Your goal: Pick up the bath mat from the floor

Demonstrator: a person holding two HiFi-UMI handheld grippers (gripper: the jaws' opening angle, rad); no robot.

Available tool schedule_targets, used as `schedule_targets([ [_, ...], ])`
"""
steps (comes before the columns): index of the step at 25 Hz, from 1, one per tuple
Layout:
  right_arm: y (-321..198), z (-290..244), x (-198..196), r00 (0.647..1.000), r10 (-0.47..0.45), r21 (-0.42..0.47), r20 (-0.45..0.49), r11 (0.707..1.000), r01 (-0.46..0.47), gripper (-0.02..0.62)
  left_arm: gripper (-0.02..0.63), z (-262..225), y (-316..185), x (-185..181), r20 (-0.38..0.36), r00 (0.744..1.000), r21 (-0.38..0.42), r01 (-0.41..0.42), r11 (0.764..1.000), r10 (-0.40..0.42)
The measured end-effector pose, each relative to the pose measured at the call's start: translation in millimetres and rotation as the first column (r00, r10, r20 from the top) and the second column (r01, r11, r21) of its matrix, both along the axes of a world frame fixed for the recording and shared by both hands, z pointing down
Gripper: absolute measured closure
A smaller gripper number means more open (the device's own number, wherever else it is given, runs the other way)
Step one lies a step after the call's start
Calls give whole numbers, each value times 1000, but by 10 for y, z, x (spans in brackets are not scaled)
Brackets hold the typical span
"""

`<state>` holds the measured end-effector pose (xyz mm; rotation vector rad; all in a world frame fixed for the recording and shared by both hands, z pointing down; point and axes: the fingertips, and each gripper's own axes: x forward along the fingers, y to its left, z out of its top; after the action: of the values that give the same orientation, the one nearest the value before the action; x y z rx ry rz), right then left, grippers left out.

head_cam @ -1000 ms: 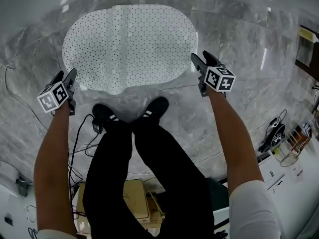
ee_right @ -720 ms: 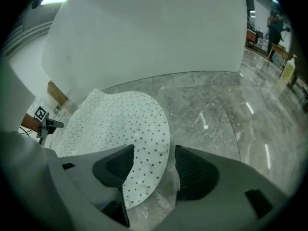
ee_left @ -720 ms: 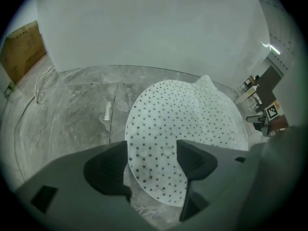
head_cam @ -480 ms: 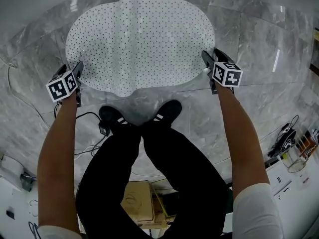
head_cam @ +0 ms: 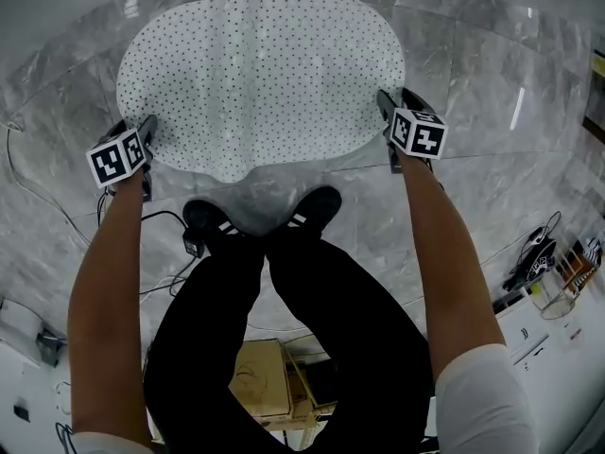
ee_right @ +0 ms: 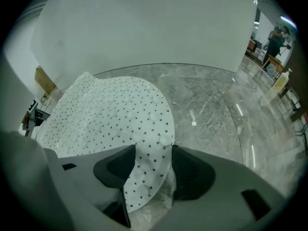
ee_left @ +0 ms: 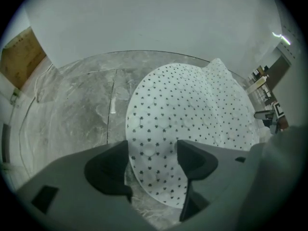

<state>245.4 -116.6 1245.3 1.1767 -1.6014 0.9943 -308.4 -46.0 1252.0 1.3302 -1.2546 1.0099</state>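
While it is lying on the floor, the bath mat (head_cam: 260, 74), a white oval dotted with small dark marks and creased once lengthwise, is sitting at 12 o'clock from the person's black shoes (head_cam: 312, 206).

- Left gripper (ee_left: 153, 163): standing at the mat's 8 o'clock edge. Its jaws have just been opening and are gaping wide, with the rim lying between them unpinched.
- Right gripper (ee_right: 150, 162): standing at the 4 o'clock edge. Its jaws have just been closing slightly yet are standing wide apart, with the rim passing between them unclamped.
- Floor (head_cam: 473, 83): glossy grey marbled tiles, reflecting lights and running bare around the mat from 9 through 12 to 3 o'clock.
- White wall (ee_left: 144, 23): rising beyond the floor.
- Black cable (head_cam: 163, 215): trailing at 7 o'clock beside the shoes.
- Cardboard box (head_cam: 257, 376): sitting at 6 o'clock behind the legs.
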Motion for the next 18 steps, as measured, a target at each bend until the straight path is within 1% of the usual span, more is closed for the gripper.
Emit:
schedule_targets([
  [3, -5, -16, 13, 1000, 18, -15, -5, 1000, -19, 348, 318, -17, -7, 3, -9, 999, 10, 38, 999, -38],
  [5, 7, -17, -22, 1000, 23, -24, 6, 999, -22, 368, 341, -17, 7, 31, -24, 999, 20, 46, 999, -46],
  [6, 23, -18, -76, 1000, 14, -32, 23, 999, -13, 384, 383, -12, 19, 82, -35, 999, 23, 37, 999, -36],
  [7, 49, -20, -159, 999, -3, -41, 46, 999, 5, 435, 484, -7, 27, 157, -45, 999, 25, 22, 999, -21],
  [8, 74, -20, -250, 998, -17, -47, 66, 999, 20, 525, 573, -9, 20, 233, -52, 999, 30, 18, 999, -16],
  [9, 85, -18, -314, 997, -10, -47, 75, 999, 14, 531, 577, -16, 2, 278, -60, 998, 43, 37, 998, -35],
  [11, 70, -35, -334, 995, 52, -36, 85, 998, -49, 535, 577, -47, -29, 271, -95, 989, 71, 118, 990, -111],
  [12, 70, -64, -324, 994, 67, -29, 89, 997, -65, 535, 574, -75, -26, 257, -115, 985, 76, 136, 988, -127],
  [15, 70, -235, -319, 994, 30, 7, 104, 999, -31, 535, 570, -179, 0, 227, -155, 985, 90, 92, 992, -77],
  [18, 78, -511, -389, 988, 40, 34, 147, 998, -45, 535, 571, -420, -66, 206, -196, 978, 128, 97, 987, -71],
])
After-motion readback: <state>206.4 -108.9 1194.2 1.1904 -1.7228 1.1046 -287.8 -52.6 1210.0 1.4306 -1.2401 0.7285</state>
